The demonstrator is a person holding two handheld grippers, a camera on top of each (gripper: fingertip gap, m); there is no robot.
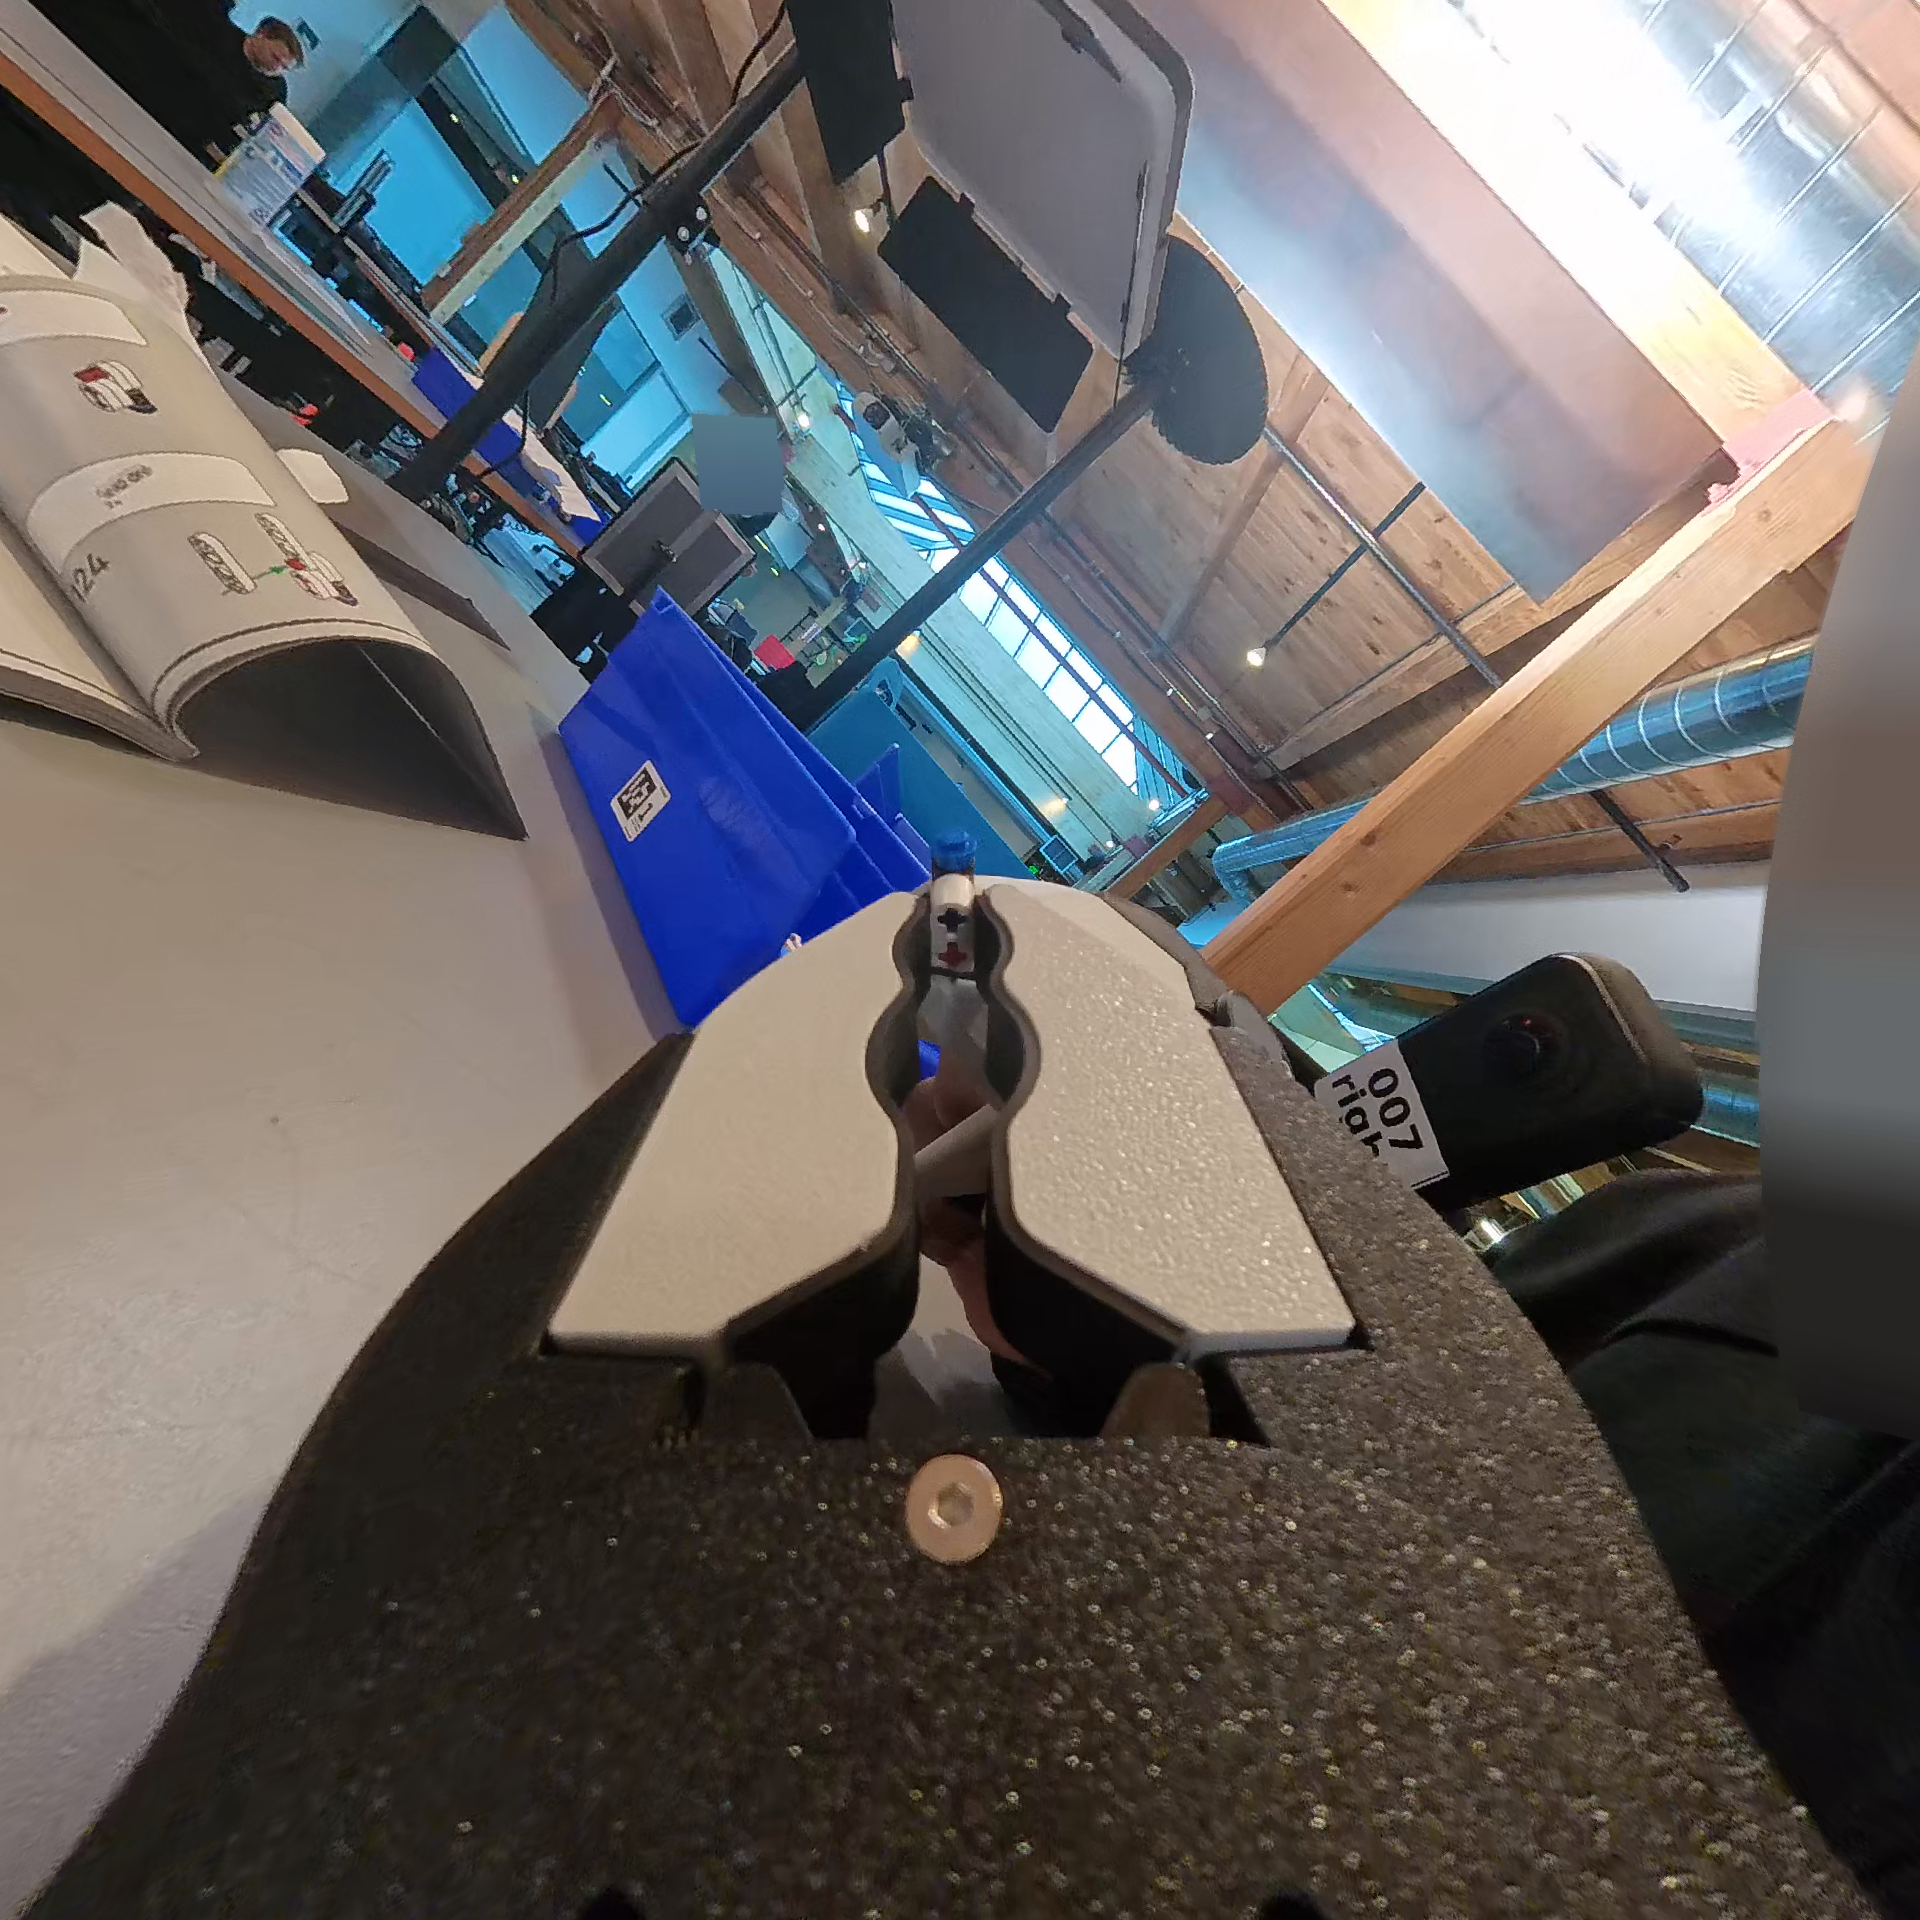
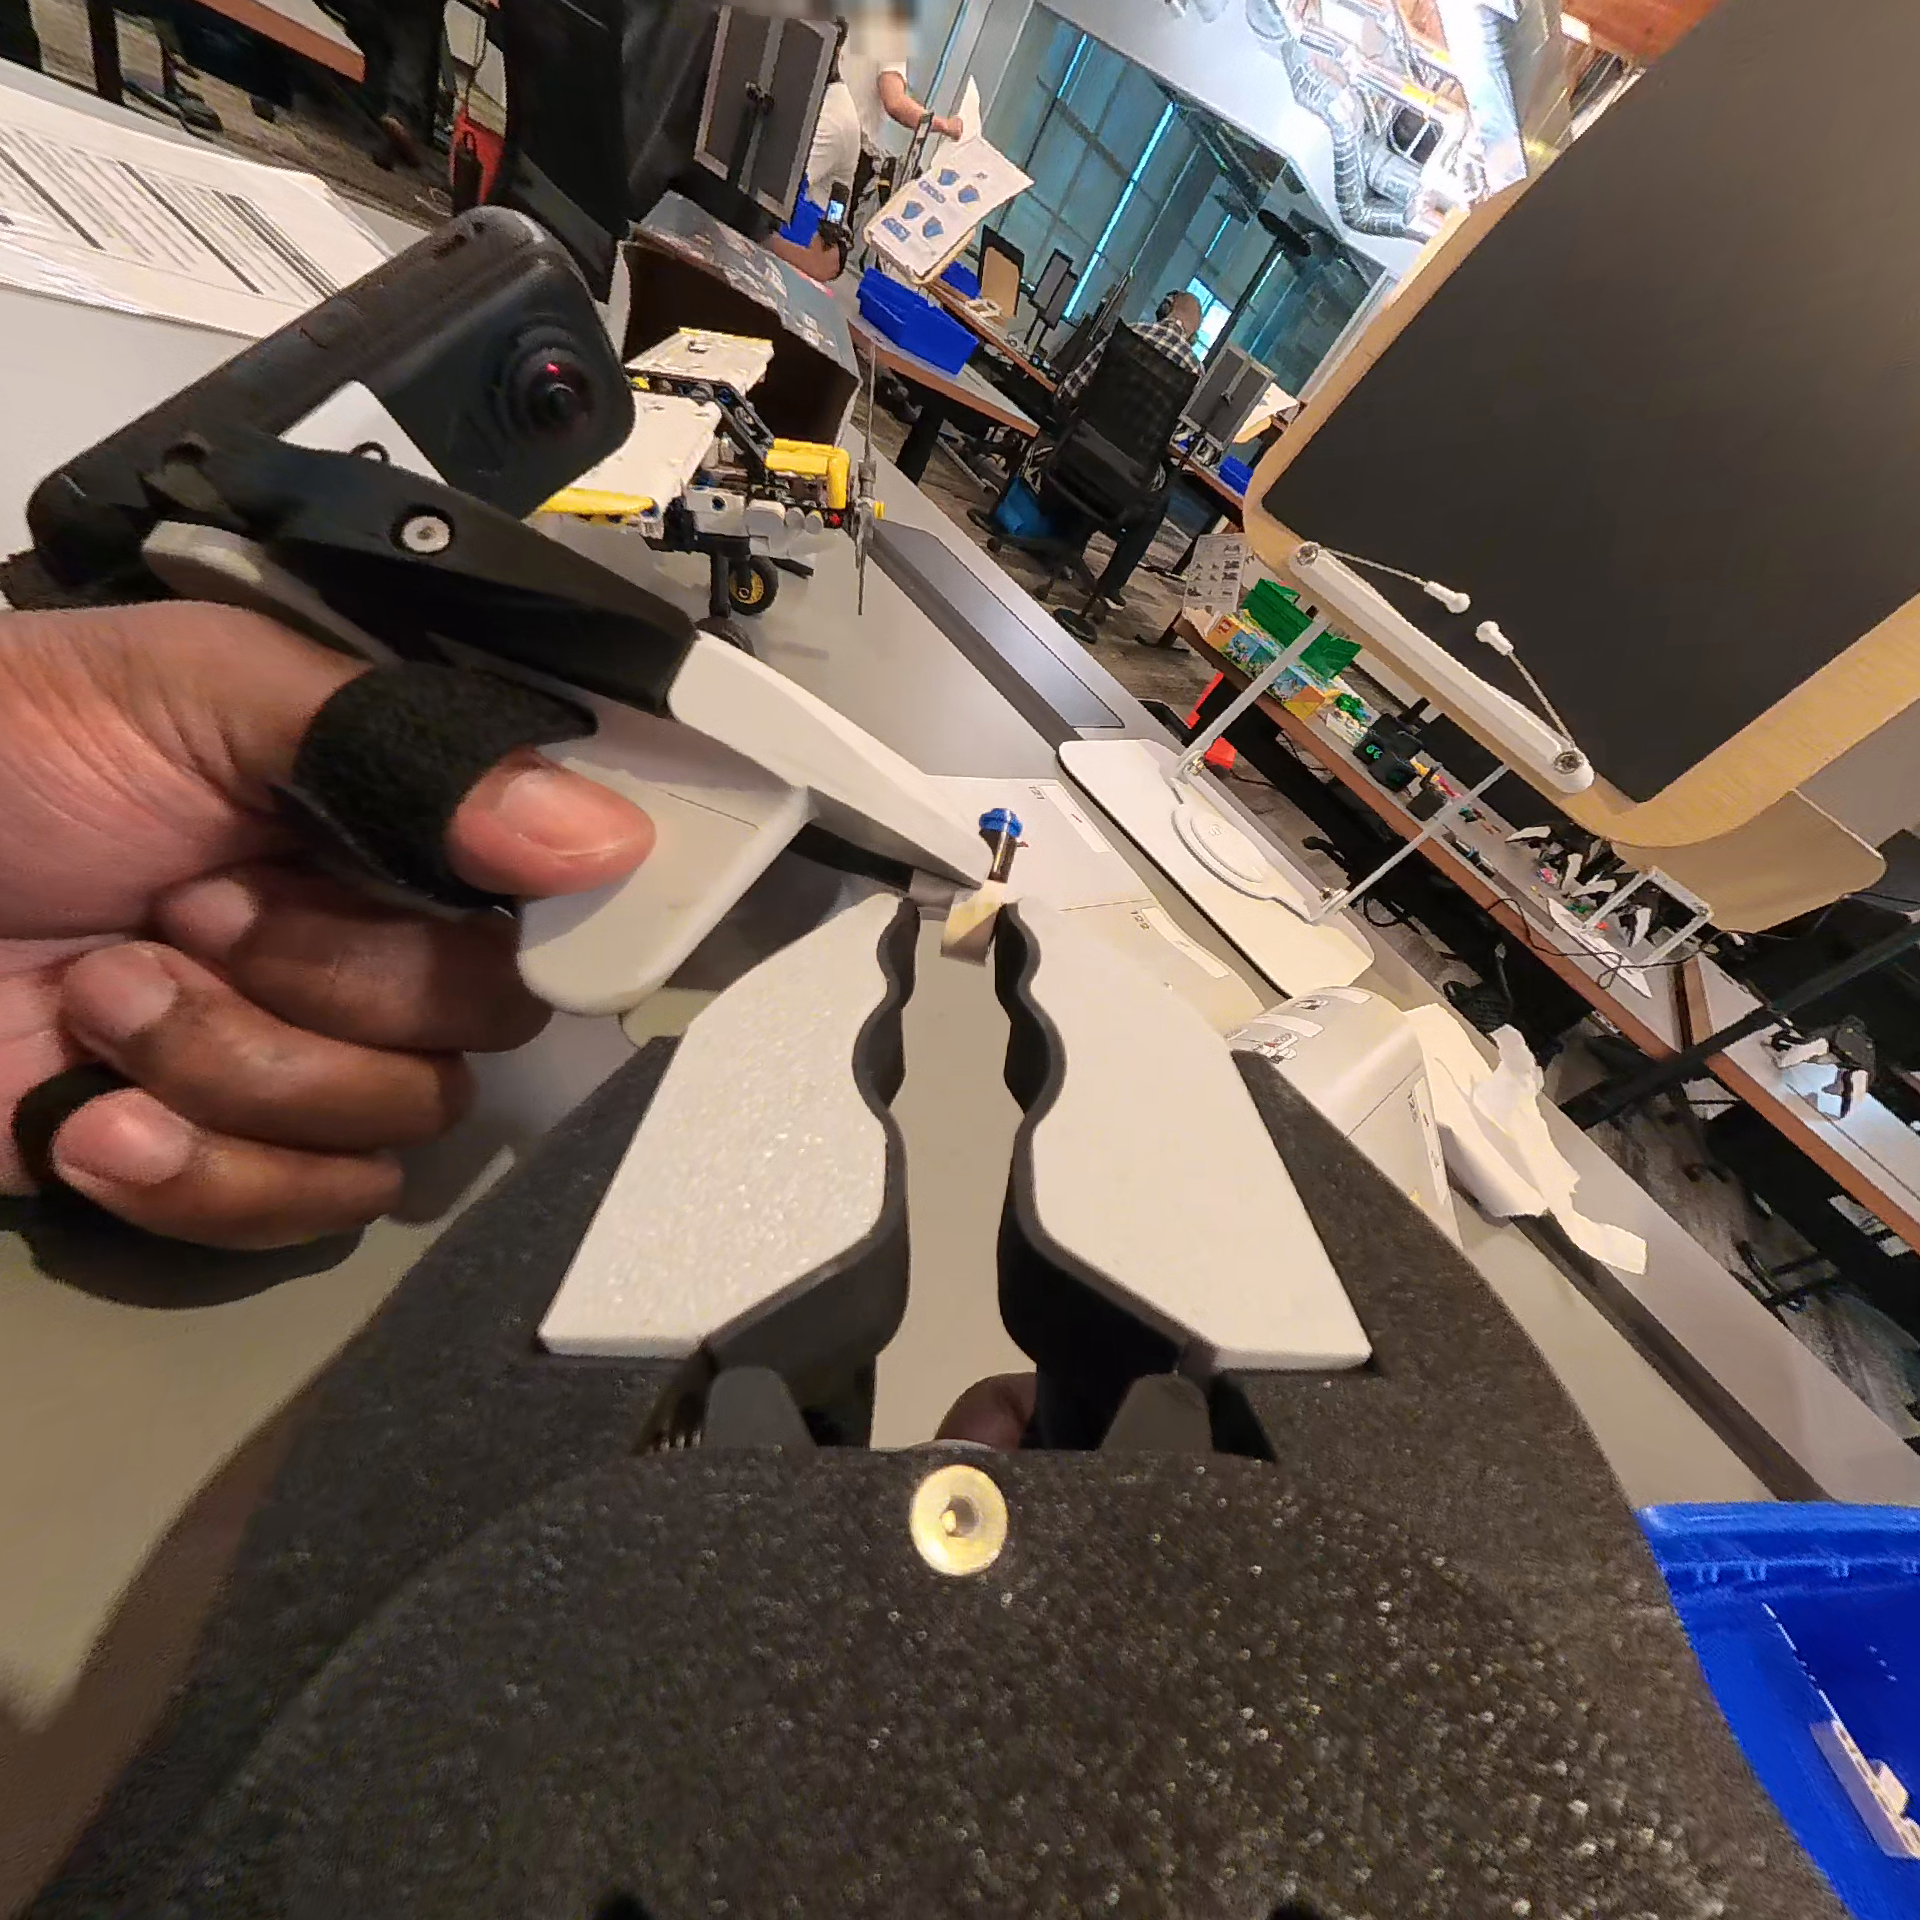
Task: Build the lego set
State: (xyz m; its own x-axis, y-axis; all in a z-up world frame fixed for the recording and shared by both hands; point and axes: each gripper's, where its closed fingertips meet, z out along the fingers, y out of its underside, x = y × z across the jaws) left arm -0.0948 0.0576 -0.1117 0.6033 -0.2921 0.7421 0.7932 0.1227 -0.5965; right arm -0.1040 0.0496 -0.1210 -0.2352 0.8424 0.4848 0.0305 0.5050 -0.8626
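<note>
In the left wrist view, we saw the left tool nearly closed, its fingertips pinching a small white piece with a blue pin, above the grey tabletop near a blue bin. In the right wrist view, the right tool stood narrowly open; the piece's white end lay between its tips, contact unclear.
</note>
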